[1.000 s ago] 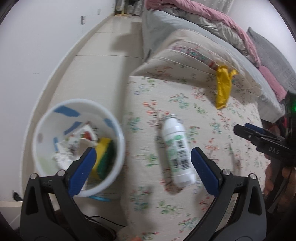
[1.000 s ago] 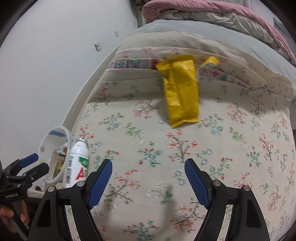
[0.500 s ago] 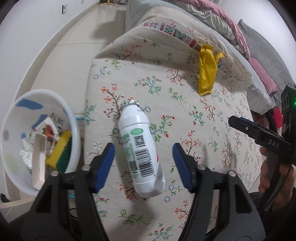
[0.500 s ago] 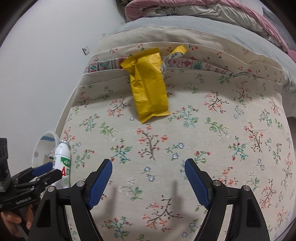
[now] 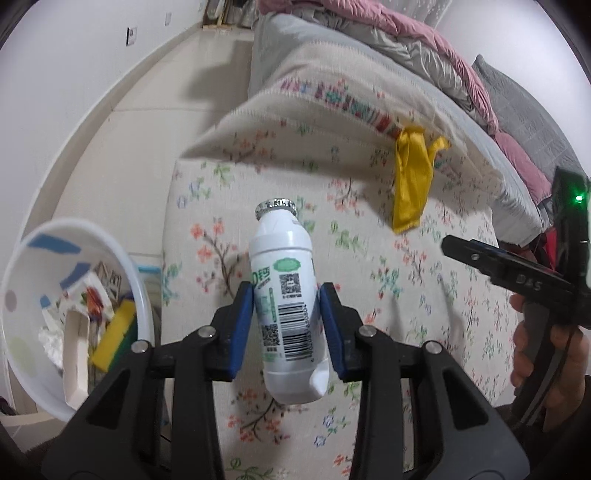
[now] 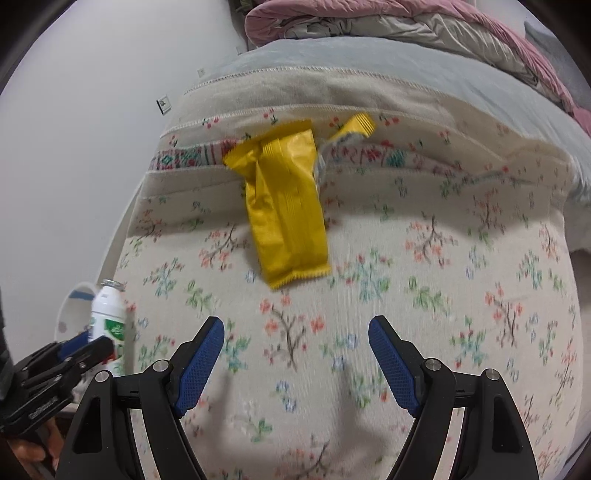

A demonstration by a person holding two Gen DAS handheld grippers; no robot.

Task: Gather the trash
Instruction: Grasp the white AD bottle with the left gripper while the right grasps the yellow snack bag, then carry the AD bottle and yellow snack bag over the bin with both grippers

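The left gripper (image 5: 287, 325) has its blue pads against both sides of a white plastic drink bottle with a green label and barcode (image 5: 286, 306), and the jaws are closing on it — the bottle sits squarely between them, silver cap pointing to the far side, dented base nearest the camera. In the right wrist view the same bottle shows at the far left, held in that gripper's black fingers.

Under it lies a cream floral-print cloth (image 5: 369, 266) covering a padded surface. To the left, down on the floor beside the cloth's edge, stands a white plastic bin with blue marks (image 5: 144, 295); inside are a yellow-and-green sponge (image 5: 114, 336), crumpled white paper and a printed carton.

The right gripper (image 6: 295, 354) hangs above the cloth with its jaws spread wide and nothing between them — only the flower pattern shows in the gap. Beyond it, on the far side, lies a yellow foil snack wrapper (image 6: 286, 210), its top end resting on a folded band of patterned fabric, well apart from the pads. A small torn yellow strip (image 6: 354, 127) lies just right of its top.

Farther off are a grey sheet and a pink quilt (image 6: 406, 14) heaped on a bed, and a white wall on the left.
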